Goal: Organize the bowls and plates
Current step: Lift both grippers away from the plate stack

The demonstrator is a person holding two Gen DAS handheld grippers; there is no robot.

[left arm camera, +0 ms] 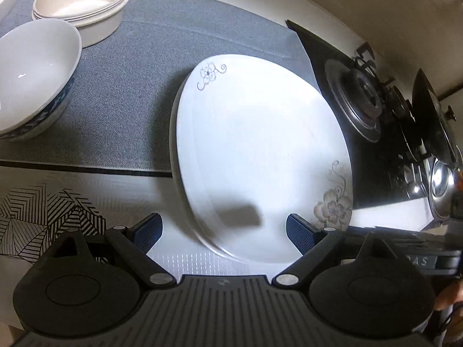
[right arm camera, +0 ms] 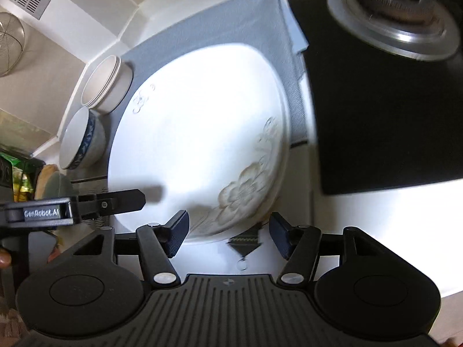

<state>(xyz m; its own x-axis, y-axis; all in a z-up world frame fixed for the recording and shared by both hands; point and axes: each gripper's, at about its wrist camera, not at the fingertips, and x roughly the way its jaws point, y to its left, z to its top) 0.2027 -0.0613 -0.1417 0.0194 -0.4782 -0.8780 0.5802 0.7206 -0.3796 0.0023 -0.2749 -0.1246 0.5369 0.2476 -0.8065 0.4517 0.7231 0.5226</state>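
A large white plate (left arm camera: 254,150) with flower prints lies half on the grey mat (left arm camera: 130,92), and a second rim shows under its left side. My left gripper (left arm camera: 224,231) is open, its blue pads standing wide on either side of the plate's near rim without touching it. My right gripper (right arm camera: 228,234) is open too, just over the flowered near rim of the plate (right arm camera: 196,133). The left gripper's fingers (right arm camera: 127,199) reach over the plate from the left. A stack of cream bowls (left arm camera: 81,0) and a blue-patterned white bowl (left arm camera: 34,78) stand at the mat's far left.
A black gas hob (left arm camera: 361,101) with burners lies right of the plate, with a dark lid (left arm camera: 431,121) and a shiny pot beyond. A black-and-white patterned mat (left arm camera: 43,217) lies near left. A wire strainer (right arm camera: 8,46) hangs on the wall.
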